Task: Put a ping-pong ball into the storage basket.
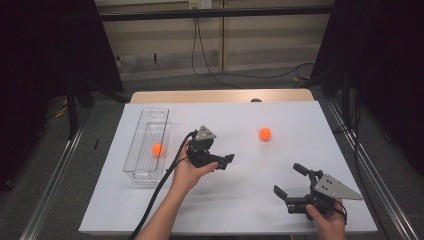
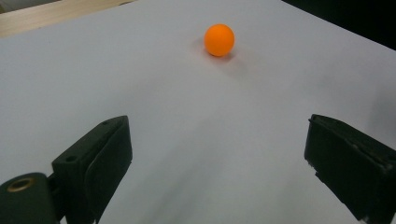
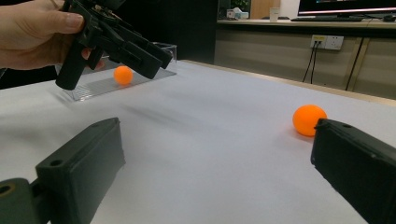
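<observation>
Our left gripper (image 1: 222,161) hangs with jaws wide and empty, aimed at the loose orange ball (image 1: 265,133) on the white table (image 1: 240,210), well apart. We judge it light, smooth and prone to roll, so we pinch across its middle. 1 more ball (image 1: 157,149) lies in the clear tray (image 1: 145,175); our right gripper (image 1: 292,187) waits wide, off the path.

White sheet (image 1: 150,200) covers the wooden table (image 1: 220,95). Clear plastic tray (image 1: 146,131) at 9 o'clock on the sheet, long axis 12 to 6. Black cable (image 1: 210,70) on the floor at 12. Wall socket (image 3: 327,42) behind.
</observation>
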The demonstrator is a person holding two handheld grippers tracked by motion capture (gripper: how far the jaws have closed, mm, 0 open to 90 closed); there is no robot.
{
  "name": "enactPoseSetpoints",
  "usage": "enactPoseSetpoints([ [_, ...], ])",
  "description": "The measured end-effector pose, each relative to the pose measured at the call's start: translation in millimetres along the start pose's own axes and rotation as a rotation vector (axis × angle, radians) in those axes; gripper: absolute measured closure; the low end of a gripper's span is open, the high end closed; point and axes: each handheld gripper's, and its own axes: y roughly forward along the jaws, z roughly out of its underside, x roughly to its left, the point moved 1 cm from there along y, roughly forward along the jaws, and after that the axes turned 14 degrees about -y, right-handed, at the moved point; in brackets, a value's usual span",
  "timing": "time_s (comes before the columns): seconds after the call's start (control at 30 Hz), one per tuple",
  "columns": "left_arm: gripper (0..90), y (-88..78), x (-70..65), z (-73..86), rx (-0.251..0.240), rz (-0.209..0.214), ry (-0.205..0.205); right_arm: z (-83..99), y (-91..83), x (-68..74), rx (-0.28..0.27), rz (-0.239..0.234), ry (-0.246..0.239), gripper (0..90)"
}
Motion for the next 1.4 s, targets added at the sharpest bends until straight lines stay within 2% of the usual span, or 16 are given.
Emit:
enactPoseSetpoints([
  [0.2, 7.7, 7.7, -4.0, 1.5, 0.005, 0.003, 0.023, -0.5, 0.8, 0.5, -0.002, -0.002, 0.000, 2.1],
  [0.63, 7.7, 23.1, -12.4, 0.2, -0.012, 0.021, 0.016, -0.7, 0.6, 0.0, -0.004, -0.001, 0.001, 2.1],
  [1.4, 7.8, 39.1, -14.3, 0.0, -0.036, 0.021, 0.024, -0.6, 1.2, 0.0, -0.002, -0.005, 0.002, 2.1],
])
